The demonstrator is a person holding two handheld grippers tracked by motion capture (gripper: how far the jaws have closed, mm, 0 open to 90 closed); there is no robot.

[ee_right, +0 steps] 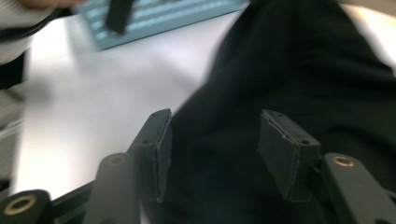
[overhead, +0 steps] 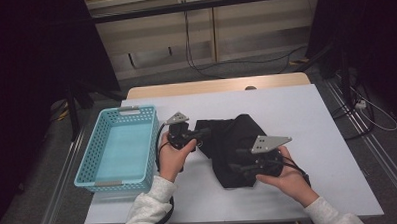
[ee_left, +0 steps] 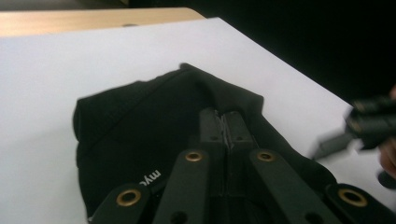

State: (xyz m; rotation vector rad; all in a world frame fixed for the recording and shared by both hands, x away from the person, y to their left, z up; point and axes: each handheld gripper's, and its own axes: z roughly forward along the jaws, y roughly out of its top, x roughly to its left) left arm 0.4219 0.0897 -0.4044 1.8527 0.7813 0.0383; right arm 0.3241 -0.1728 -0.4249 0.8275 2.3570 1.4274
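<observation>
A black garment (overhead: 237, 135) lies crumpled in the middle of the white table (overhead: 296, 108). My left gripper (overhead: 203, 133) reaches in from the left, and its jaws meet at the garment's left corner. In the left gripper view the left gripper (ee_left: 226, 122) is shut, and the black fabric (ee_left: 140, 121) rises in a fold up to its tips. My right gripper (overhead: 235, 159) lies over the garment's near right part, pointing left. In the right gripper view the right gripper (ee_right: 212, 154) stands open, its pads apart with the dark cloth (ee_right: 303, 70) under and between them.
A light blue plastic basket (overhead: 88, 161) with nothing in it stands at the table's left edge, close beside the left hand. The table's wooden far edge (overhead: 215, 85) shows behind the white sheet. Cables lie on the floor beyond and to the right.
</observation>
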